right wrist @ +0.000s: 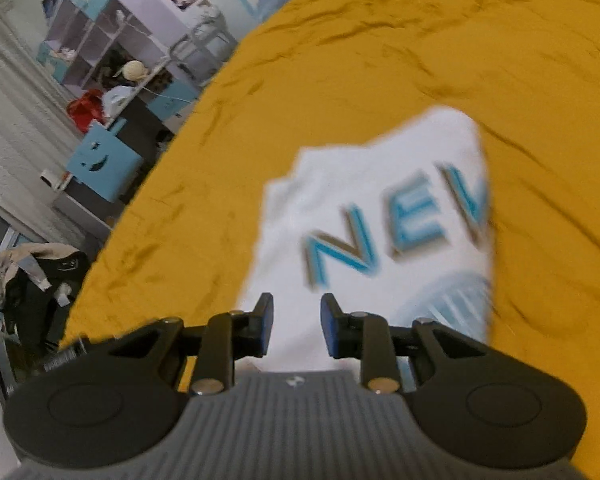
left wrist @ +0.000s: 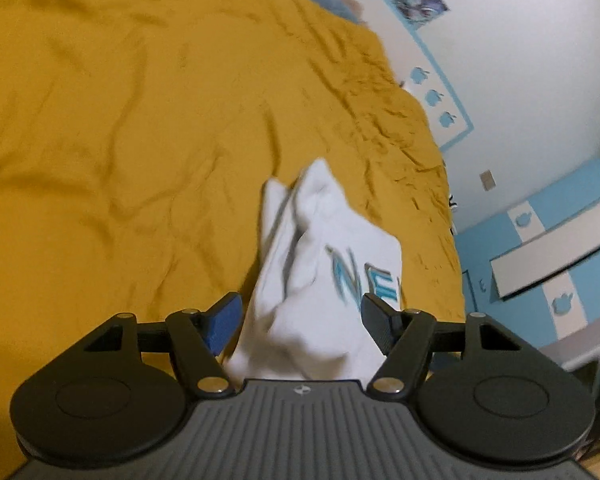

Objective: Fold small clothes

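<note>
A small white shirt [left wrist: 320, 280] with blue letters lies partly folded and bunched on a mustard-yellow bed cover [left wrist: 120, 140]. In the left wrist view my left gripper [left wrist: 300, 304] stands wide open just above the near end of the shirt. White cloth fills the gap between its fingers, and the pads do not press on it. In the right wrist view the same shirt [right wrist: 372, 208] lies flat with its print facing up. My right gripper [right wrist: 297, 300] hovers over the shirt's near edge, jaws a narrow gap apart, nothing pinched. Both views are motion-blurred.
The bed cover [right wrist: 420, 60] spreads wide around the shirt. To its right are a white wall and blue-and-white furniture [left wrist: 548, 248]. On the other side, past the bed's edge, stand a blue box with a face [right wrist: 104, 164], shelves [right wrist: 100, 48] and a clothes pile [right wrist: 32, 280].
</note>
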